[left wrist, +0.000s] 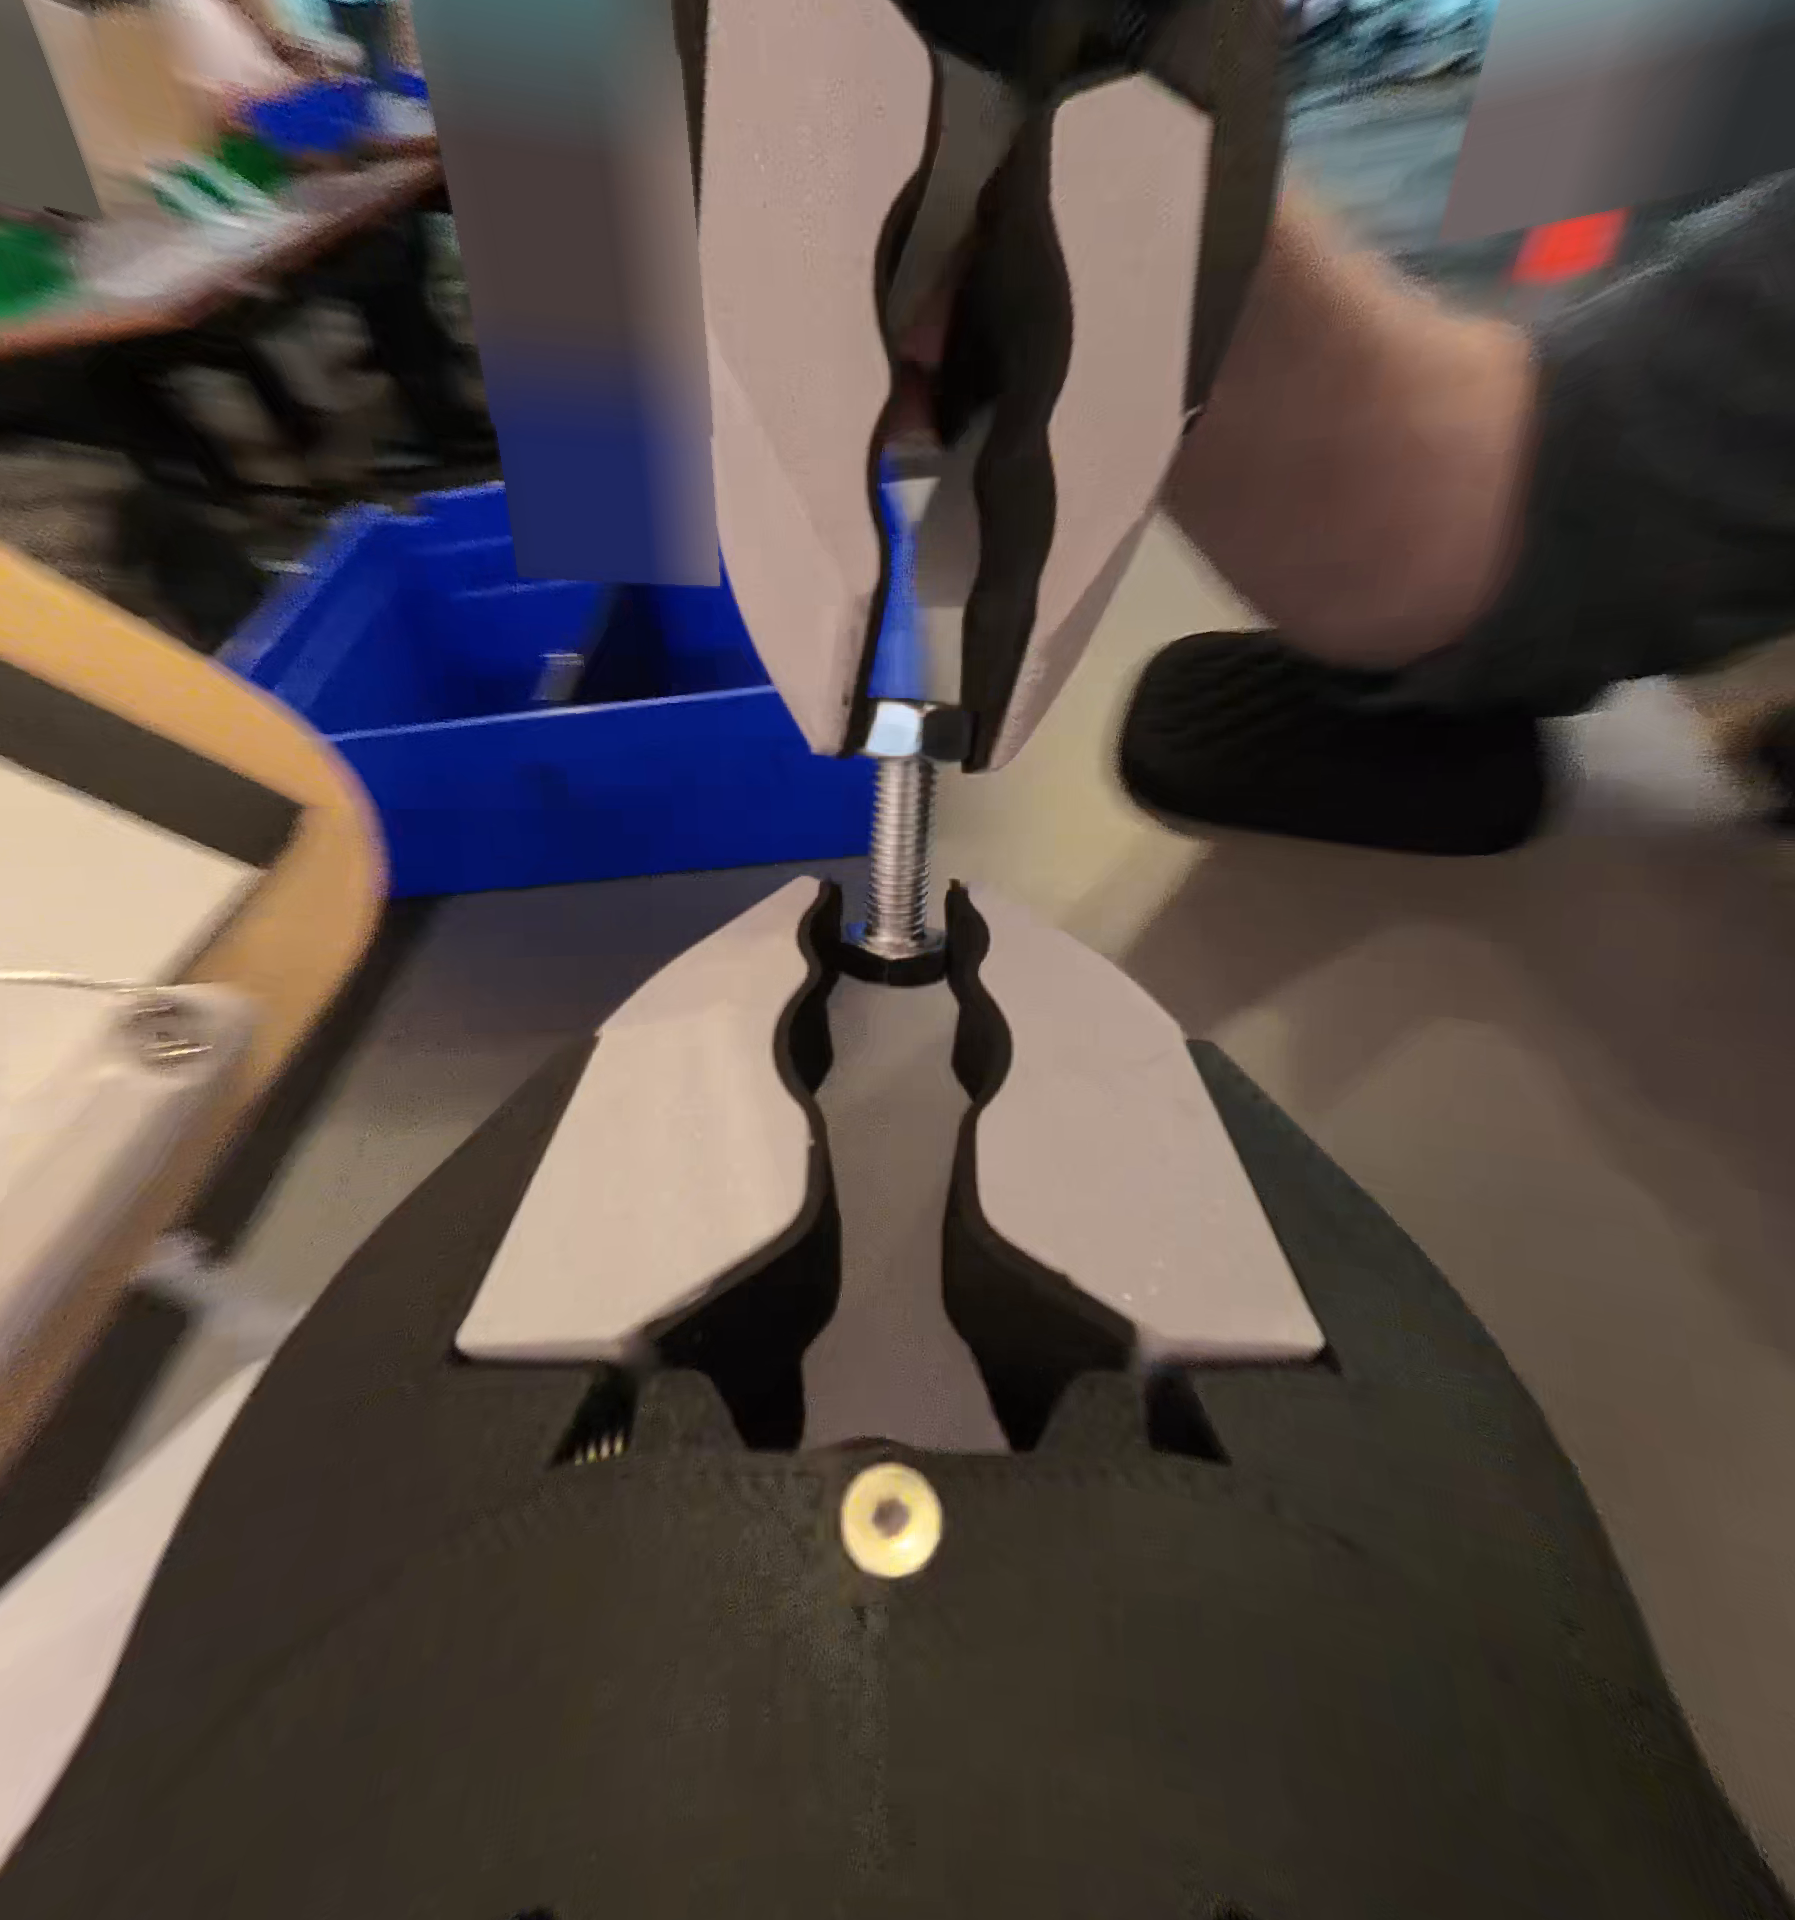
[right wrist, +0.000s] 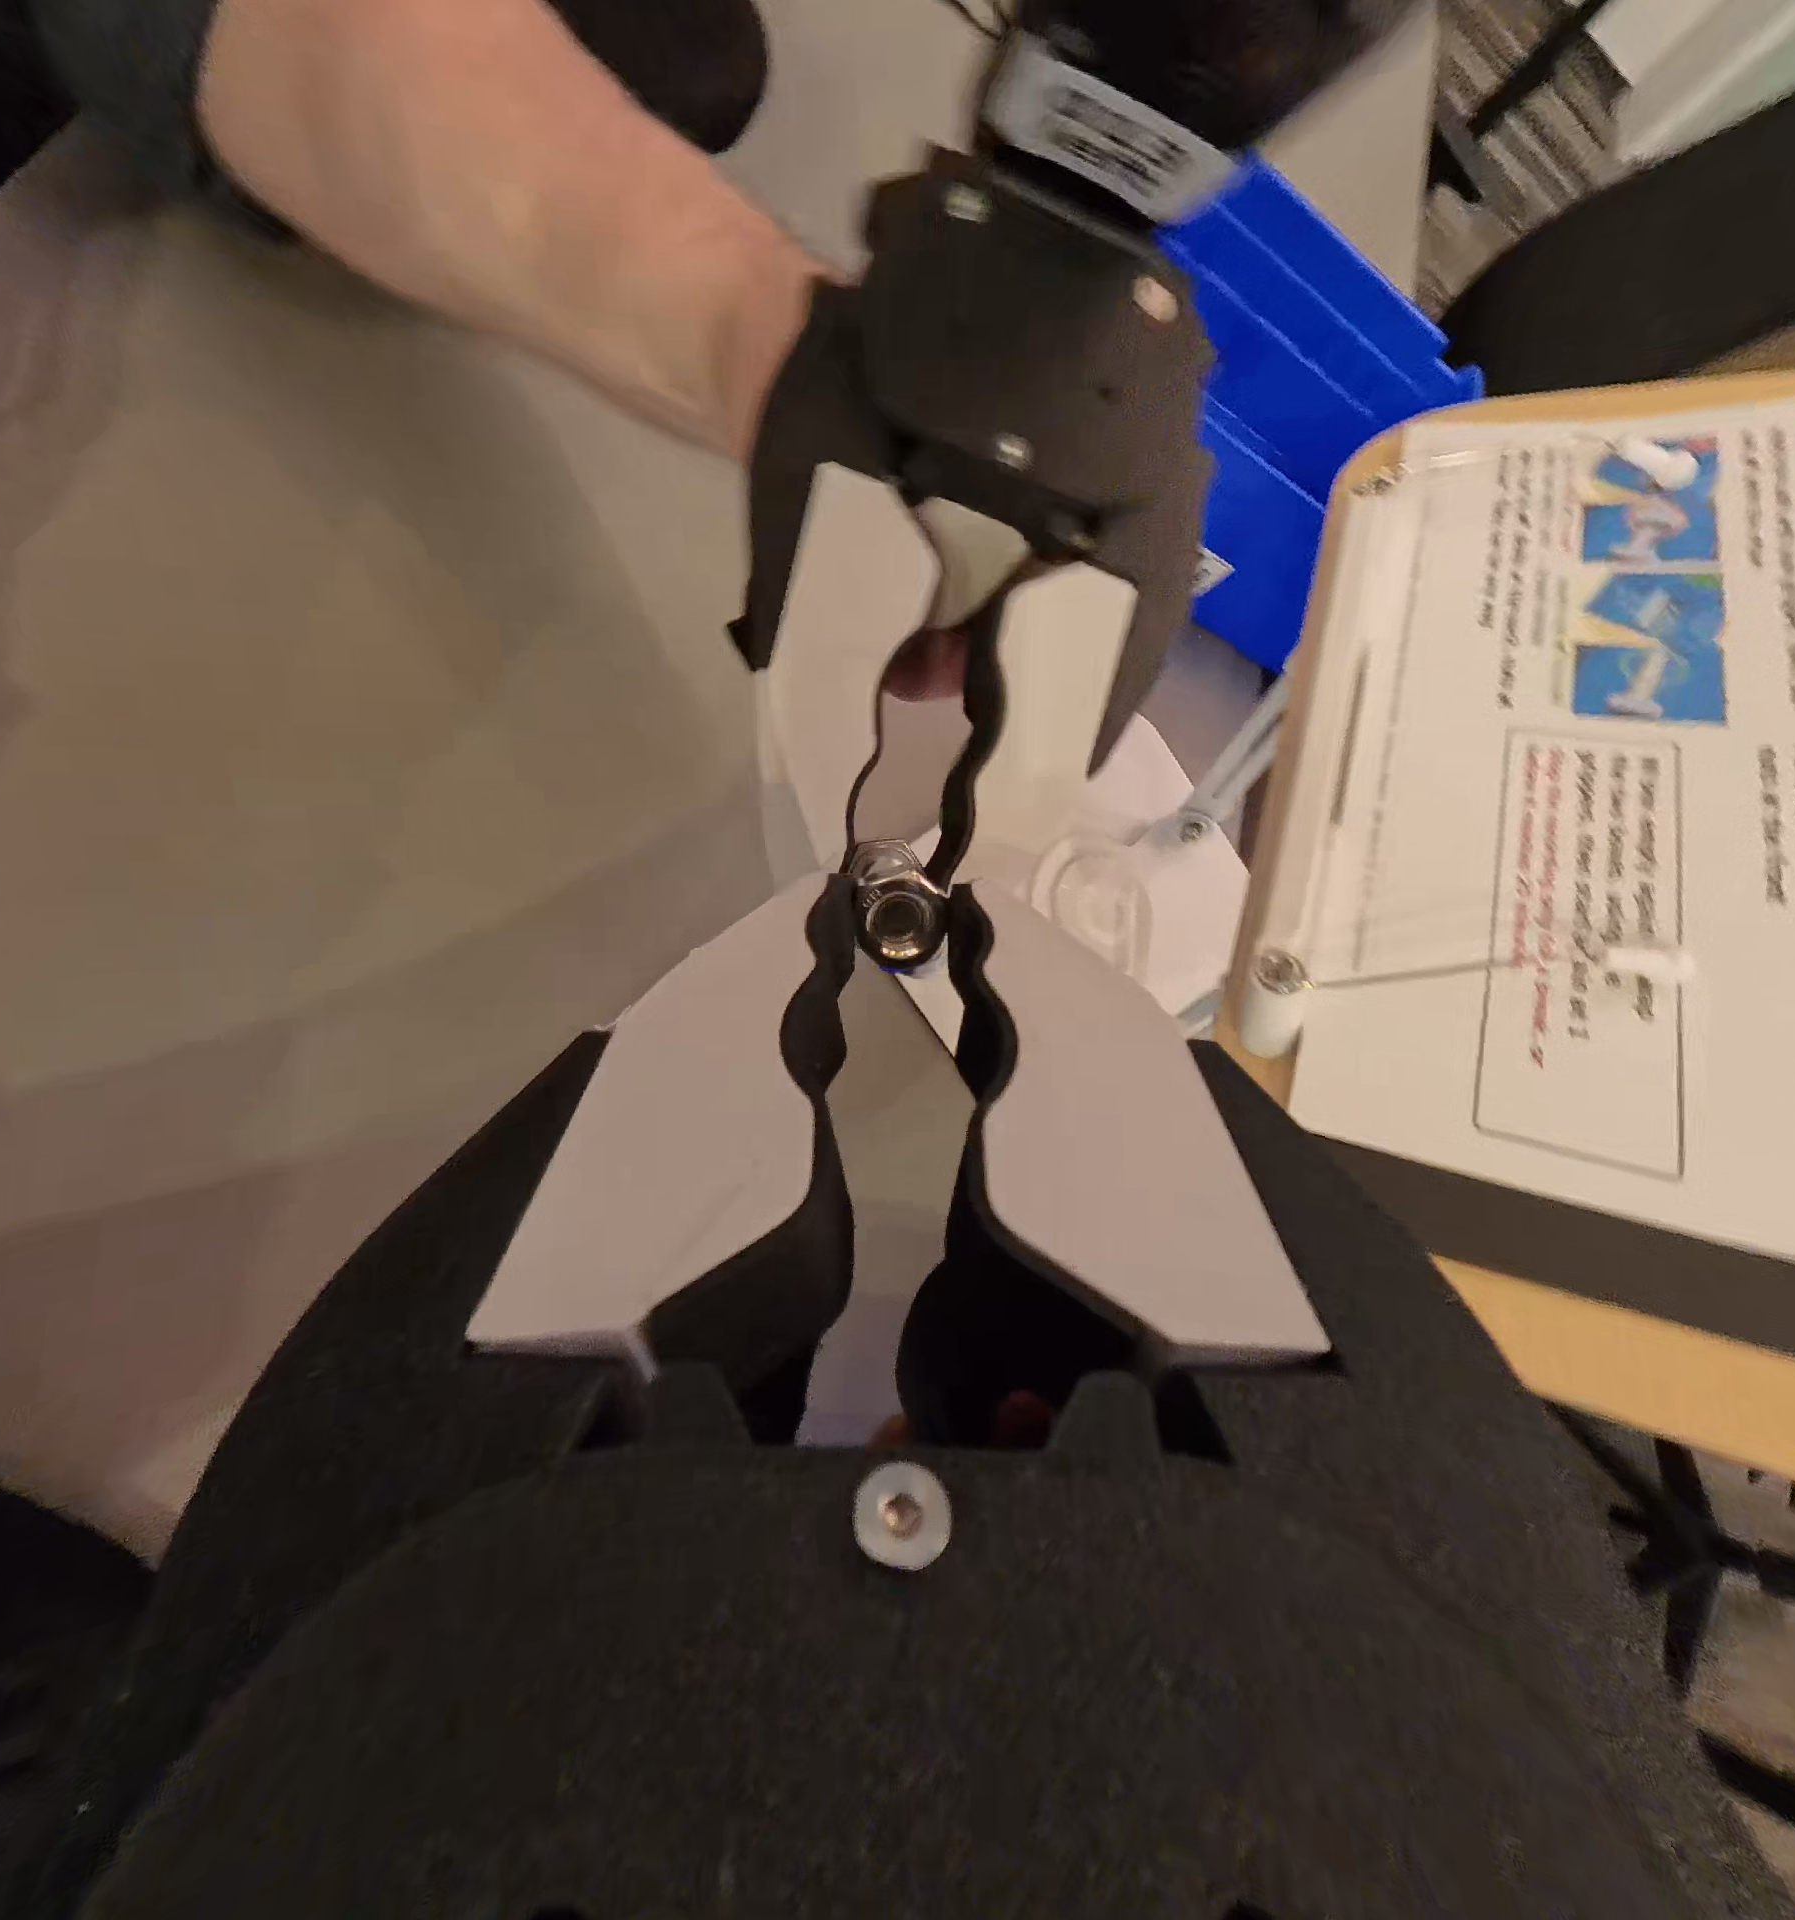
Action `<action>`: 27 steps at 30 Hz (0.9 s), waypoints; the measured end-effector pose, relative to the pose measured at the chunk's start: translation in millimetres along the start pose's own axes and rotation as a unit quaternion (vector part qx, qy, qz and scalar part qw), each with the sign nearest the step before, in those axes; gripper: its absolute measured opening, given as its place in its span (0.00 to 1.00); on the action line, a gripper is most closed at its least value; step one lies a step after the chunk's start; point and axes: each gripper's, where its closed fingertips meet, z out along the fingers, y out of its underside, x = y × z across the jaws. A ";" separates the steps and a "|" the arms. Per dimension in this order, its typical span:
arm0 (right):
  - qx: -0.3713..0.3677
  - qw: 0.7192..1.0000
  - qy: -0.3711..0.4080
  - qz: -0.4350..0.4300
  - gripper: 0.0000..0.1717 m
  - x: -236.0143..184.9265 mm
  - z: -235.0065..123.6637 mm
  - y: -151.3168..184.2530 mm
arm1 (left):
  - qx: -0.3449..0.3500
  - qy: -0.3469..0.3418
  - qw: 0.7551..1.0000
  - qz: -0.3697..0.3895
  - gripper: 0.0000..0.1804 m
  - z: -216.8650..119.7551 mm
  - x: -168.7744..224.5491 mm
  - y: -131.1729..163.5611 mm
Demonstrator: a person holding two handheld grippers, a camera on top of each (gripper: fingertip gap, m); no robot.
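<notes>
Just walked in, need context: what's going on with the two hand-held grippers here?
A person holds both. The left hand-held gripper is clamped on the hex head of a silver bolt whose threaded shaft stands upright. The right hand-held gripper comes in from above, shut on a silver nut sitting at the top end of the threads. A blue bin sits behind on the table, and a board with an instruction sheet stands off to the side.
</notes>
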 end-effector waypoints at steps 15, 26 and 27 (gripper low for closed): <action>-0.018 0.994 -0.037 -0.101 0.10 -35.5 3.8 -24.5 | 0.126 0.324 0.928 -0.131 0.10 -20.6 59.1 -8.1; -0.004 1.000 0.020 0.008 0.10 5.1 -1.5 -4.1 | 0.080 0.011 0.997 -0.013 0.32 -1.5 -4.5 -5.4; 0.000 0.999 0.024 0.023 0.10 9.2 -3.2 -2.6 | 0.071 -0.040 0.997 0.012 0.31 -1.5 -14.5 -5.0</action>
